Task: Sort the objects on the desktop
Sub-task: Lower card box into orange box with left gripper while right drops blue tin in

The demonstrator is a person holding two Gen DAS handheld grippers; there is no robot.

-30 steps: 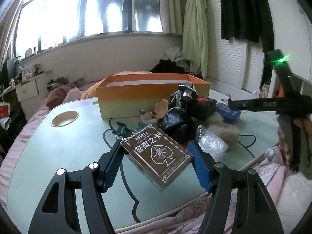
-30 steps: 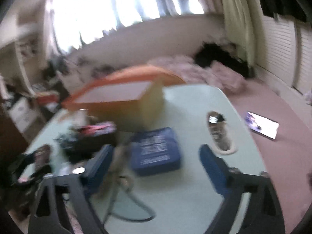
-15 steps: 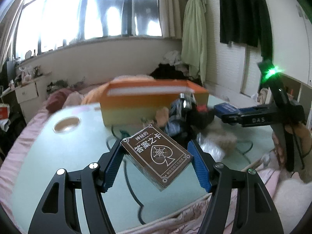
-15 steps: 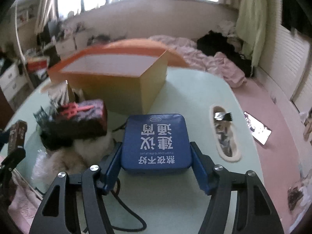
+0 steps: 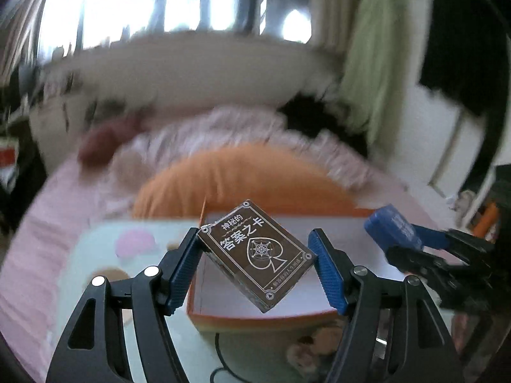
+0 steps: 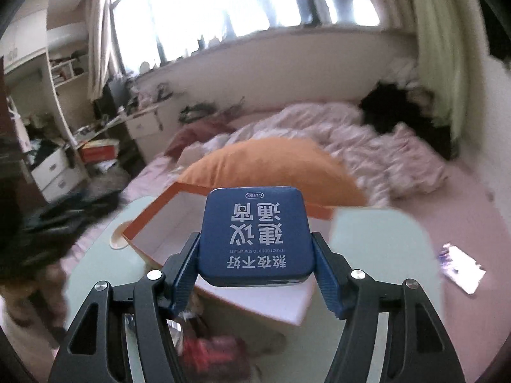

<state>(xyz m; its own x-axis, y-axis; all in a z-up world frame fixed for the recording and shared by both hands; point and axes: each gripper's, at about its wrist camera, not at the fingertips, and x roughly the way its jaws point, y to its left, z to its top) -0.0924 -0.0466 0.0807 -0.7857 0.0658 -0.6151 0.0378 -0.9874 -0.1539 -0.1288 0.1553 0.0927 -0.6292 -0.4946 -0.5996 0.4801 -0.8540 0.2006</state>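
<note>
Both your grippers now lifted over the orange cardboard box [image 5: 278, 319], left gripper [image 5: 255, 255] clamping the brown card deck box [image 5: 255, 252], right gripper [image 6: 255, 255] clamping the blue rounded tin [image 6: 255, 236].

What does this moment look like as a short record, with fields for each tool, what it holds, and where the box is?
left tool: shut on card deck, tilted, held above the orange box
right tool: shut on blue case, held over the box's near side
orange box: open top, white inside, on the pale green table
box contents: none visible
blur: left view heavily smeared
</note>
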